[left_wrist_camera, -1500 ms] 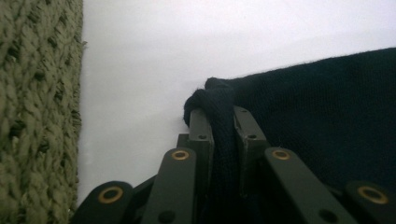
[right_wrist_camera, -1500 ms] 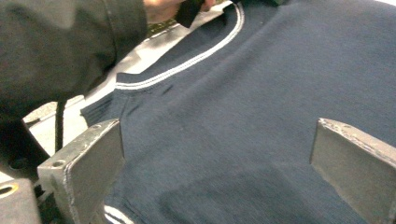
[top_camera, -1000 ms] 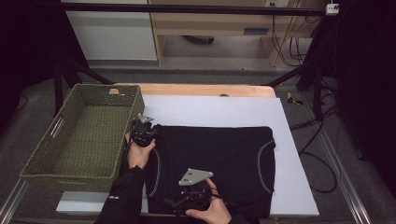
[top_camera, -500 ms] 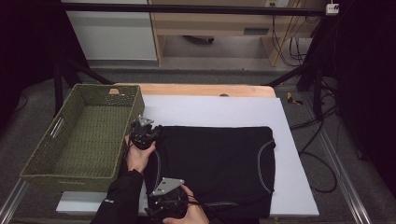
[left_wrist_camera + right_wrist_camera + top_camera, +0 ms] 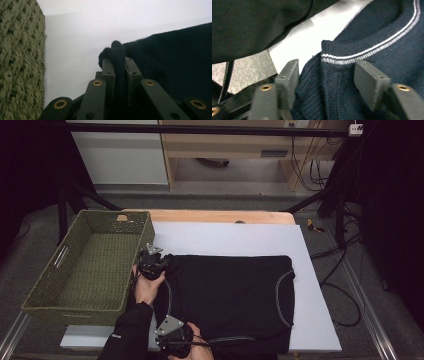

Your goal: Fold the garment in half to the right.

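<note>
A dark navy knit sweater [image 5: 230, 297] with pale striped trim lies folded flat on the white surface [image 5: 240, 240], just to the right of the green woven basket [image 5: 90, 265]. The left gripper [image 5: 151, 265], at the sweater's far corner nearest the basket, is clenched on a bunched fold of the knit. The right gripper [image 5: 172, 340], at the sweater's near corner, has just been closing its jaws, which straddle the striped edge [image 5: 342, 60] with the pads not yet pressing on the fabric.

Left gripper [image 5: 152, 262] jaws clamped; right gripper [image 5: 172, 340] jaws closing, half-apart.
</note>
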